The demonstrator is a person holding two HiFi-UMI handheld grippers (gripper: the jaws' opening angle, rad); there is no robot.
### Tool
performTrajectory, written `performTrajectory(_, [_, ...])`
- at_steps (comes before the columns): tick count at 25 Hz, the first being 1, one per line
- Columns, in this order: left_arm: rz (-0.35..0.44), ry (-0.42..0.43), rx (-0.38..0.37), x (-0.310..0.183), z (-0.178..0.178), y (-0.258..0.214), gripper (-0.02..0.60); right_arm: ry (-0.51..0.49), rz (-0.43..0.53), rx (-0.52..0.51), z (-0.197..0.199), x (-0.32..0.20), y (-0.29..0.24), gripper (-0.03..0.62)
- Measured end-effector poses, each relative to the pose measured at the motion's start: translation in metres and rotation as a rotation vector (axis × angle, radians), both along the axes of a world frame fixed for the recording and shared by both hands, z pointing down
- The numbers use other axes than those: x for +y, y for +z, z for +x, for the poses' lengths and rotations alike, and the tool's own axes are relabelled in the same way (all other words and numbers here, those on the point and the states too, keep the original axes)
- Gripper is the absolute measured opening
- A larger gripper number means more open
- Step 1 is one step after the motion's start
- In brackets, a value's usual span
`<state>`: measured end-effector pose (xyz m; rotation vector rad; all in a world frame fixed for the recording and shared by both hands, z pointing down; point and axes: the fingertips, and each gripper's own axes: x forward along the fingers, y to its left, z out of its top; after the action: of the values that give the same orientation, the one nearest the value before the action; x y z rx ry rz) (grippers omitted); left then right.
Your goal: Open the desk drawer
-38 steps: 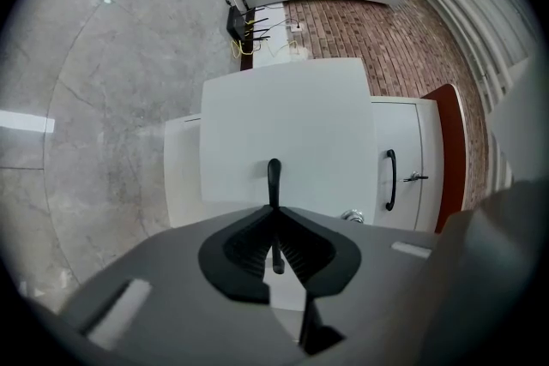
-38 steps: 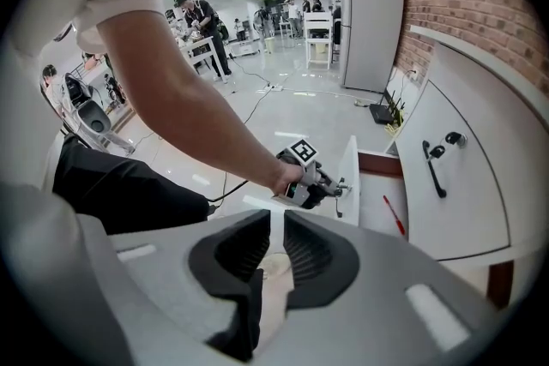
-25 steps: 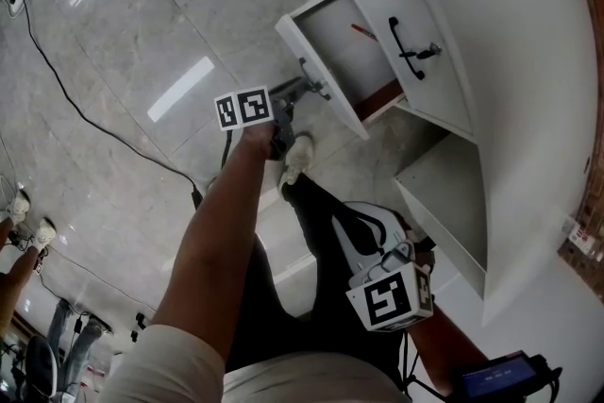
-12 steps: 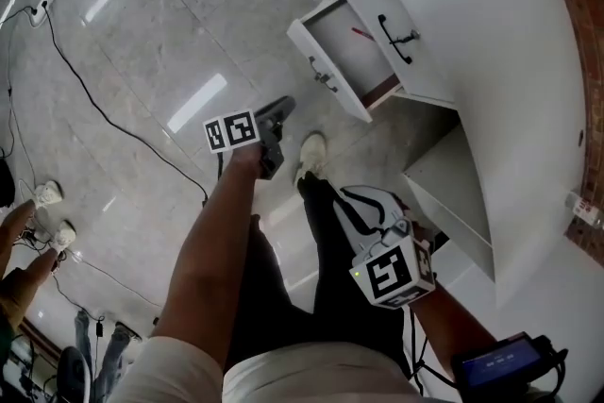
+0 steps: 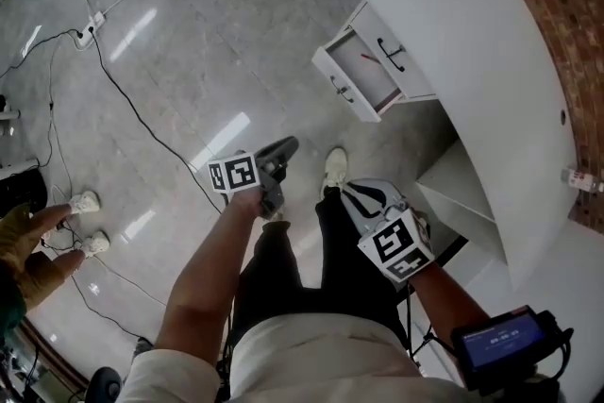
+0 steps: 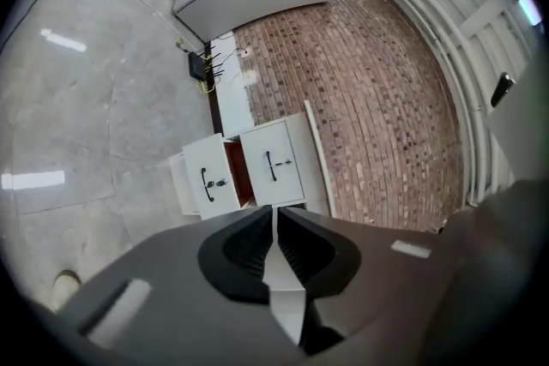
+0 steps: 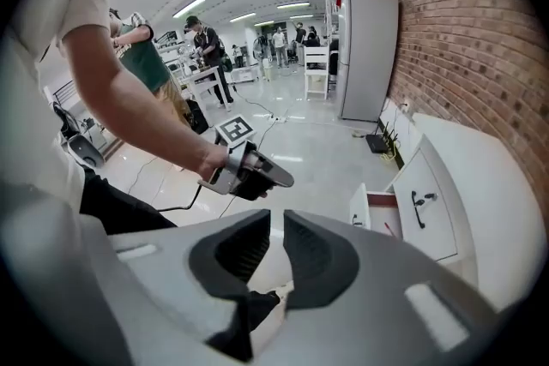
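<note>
The white desk (image 5: 472,42) stands at the upper right, against a brick wall. Its top drawer (image 5: 342,88) is pulled out, and a thin red thing lies inside. The left gripper view shows the drawer's front (image 6: 206,183) ahead, with a black-handled door (image 6: 270,163) beside it. My left gripper (image 5: 288,146) hangs over the floor, well short of the drawer, jaws shut and empty. My right gripper (image 5: 354,198) hovers near my leg, jaws close together with nothing between them. The right gripper view catches the left gripper (image 7: 257,176) and the open drawer (image 7: 377,214).
Black cables (image 5: 123,99) and a power strip (image 5: 94,19) lie on the glossy grey floor. Another person's hand (image 5: 24,236) and shoes (image 5: 85,201) show at the left. My shoe (image 5: 333,167) is near the desk's knee space (image 5: 453,189). People (image 7: 202,39) stand far off.
A second ago my left gripper was at the drawer's handle; it has since come away and back toward me. The view has drawn back from the desk. The drawer stays open.
</note>
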<state>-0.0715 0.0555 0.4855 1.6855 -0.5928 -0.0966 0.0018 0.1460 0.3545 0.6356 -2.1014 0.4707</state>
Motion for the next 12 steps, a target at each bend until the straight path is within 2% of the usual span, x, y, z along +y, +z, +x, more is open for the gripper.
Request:
performTrajectory(7, [0.096,0.088,-0.027,0.072,-0.040,-0.111,0.005,0.034,0.049,-0.015,-0.018,0.034,-0.052,0.035])
performTrajectory(12, [0.217,0.108,-0.042,0.098,-0.065,-0.195,0.005,0.051,0.096,-0.015,-0.034,0.053,-0.088,0.026])
